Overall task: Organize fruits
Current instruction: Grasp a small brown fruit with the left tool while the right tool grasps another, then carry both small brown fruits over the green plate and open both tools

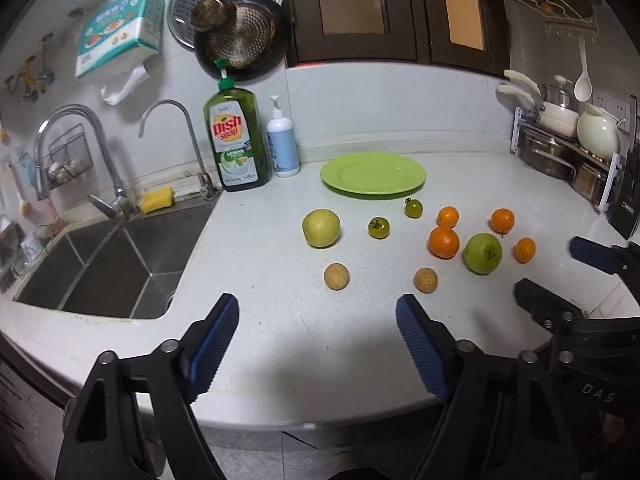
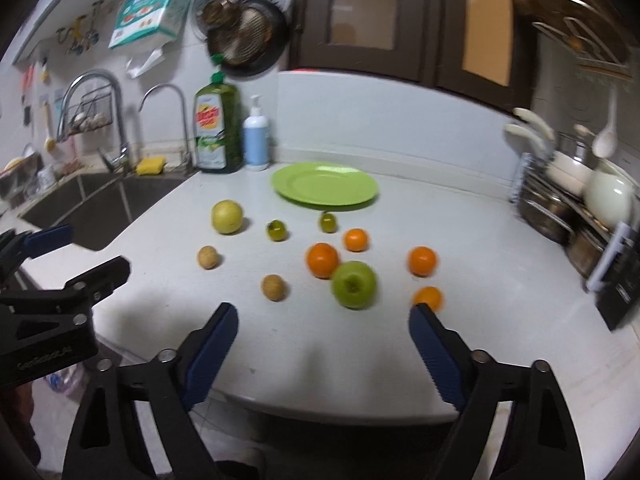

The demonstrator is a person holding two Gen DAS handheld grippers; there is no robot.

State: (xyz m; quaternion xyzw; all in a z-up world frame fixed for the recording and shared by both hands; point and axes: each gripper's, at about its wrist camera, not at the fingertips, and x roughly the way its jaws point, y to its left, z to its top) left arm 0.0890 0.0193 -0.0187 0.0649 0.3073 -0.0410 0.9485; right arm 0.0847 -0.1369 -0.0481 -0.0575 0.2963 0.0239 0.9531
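An empty green plate (image 1: pixel 373 172) (image 2: pixel 325 189) sits at the back of the white counter. In front of it lie a yellow pear (image 1: pixel 321 227) (image 2: pixel 227 216), two green tomatoes (image 1: pixel 379 227) (image 2: pixel 276 230), several oranges (image 1: pixel 443 242) (image 2: pixel 322 260), a green apple (image 1: pixel 483 253) (image 2: pixel 354 285) and two small brown fruits (image 1: pixel 336 276) (image 2: pixel 274 288). My left gripper (image 1: pixel 318 314) is open and empty near the counter's front edge. My right gripper (image 2: pixel 323 322) is open and empty just before the apple; it also shows at the right of the left wrist view (image 1: pixel 548 270).
A sink (image 1: pixel 104 268) with taps lies at the left. A green dish soap bottle (image 1: pixel 236 140) and a white pump bottle (image 1: pixel 283 142) stand behind it. A rack of pots (image 1: pixel 568 148) and a knife block (image 1: pixel 628 200) stand at the right.
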